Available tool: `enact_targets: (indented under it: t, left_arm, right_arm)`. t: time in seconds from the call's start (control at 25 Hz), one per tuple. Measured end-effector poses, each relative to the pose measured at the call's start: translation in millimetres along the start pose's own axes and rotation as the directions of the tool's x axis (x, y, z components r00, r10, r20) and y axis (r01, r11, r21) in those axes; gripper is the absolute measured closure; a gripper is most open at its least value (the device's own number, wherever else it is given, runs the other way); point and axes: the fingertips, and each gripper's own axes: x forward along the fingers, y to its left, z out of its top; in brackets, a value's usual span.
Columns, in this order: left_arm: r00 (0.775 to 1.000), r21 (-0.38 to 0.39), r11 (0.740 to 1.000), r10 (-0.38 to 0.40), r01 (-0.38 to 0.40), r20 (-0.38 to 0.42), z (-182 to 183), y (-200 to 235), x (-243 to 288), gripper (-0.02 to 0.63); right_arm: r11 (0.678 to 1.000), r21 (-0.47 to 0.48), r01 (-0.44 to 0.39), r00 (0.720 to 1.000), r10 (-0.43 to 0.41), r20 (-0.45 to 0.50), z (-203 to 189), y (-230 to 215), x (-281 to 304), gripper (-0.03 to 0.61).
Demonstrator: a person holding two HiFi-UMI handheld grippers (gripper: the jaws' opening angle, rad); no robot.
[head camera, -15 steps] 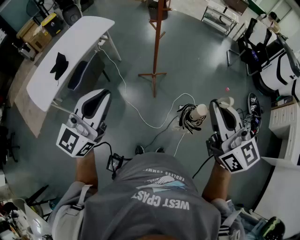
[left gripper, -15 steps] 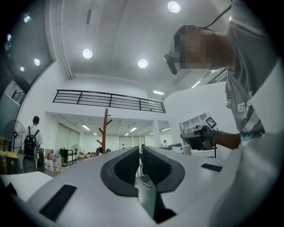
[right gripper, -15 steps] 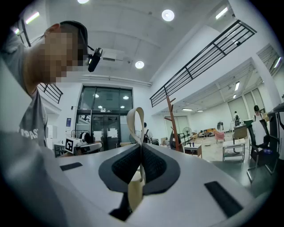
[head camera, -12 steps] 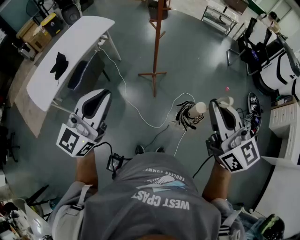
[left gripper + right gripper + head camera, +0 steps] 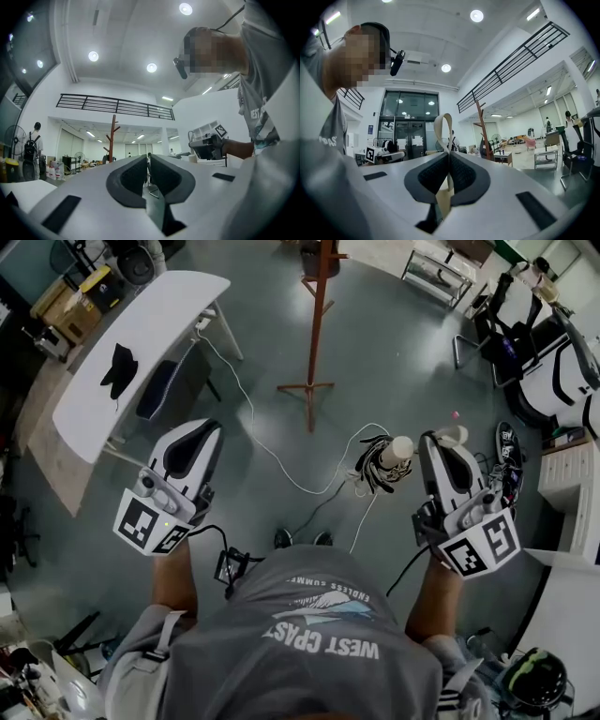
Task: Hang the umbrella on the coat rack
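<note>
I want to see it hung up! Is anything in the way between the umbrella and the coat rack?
Nothing visible is. The umbrella hangs by its strap from the shut right gripper, and between it and the coat rack there is only open floor with a white cable lying flat on it.

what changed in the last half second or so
The umbrella, hanging by its strap from the right claw, drifted slightly forward toward the coat rack, the claw edging with it. Nothing was taken or let go: right claw stays shut on the strap, left claw shut and empty, rack unmoved.
</note>
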Motion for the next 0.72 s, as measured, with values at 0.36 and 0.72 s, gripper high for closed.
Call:
enact_targets:
  t: [0.36,0.72]
  left_arm:
    - [0.998,-0.02,0.998,-0.06,0.06,0.003,-9,21,-12,0.577]
    - [0.997,-0.025,0.996,-0.081,0.081,0.011,-10,32,-5,0.577]
  right_arm:
    - [0.997,0.022,0.069,0.997,-0.07,0.024,-8,10,16,0.548]
    - [0.997,0.035,0.068,0.997,-0.069,0.033,-6,10,34,0.548]
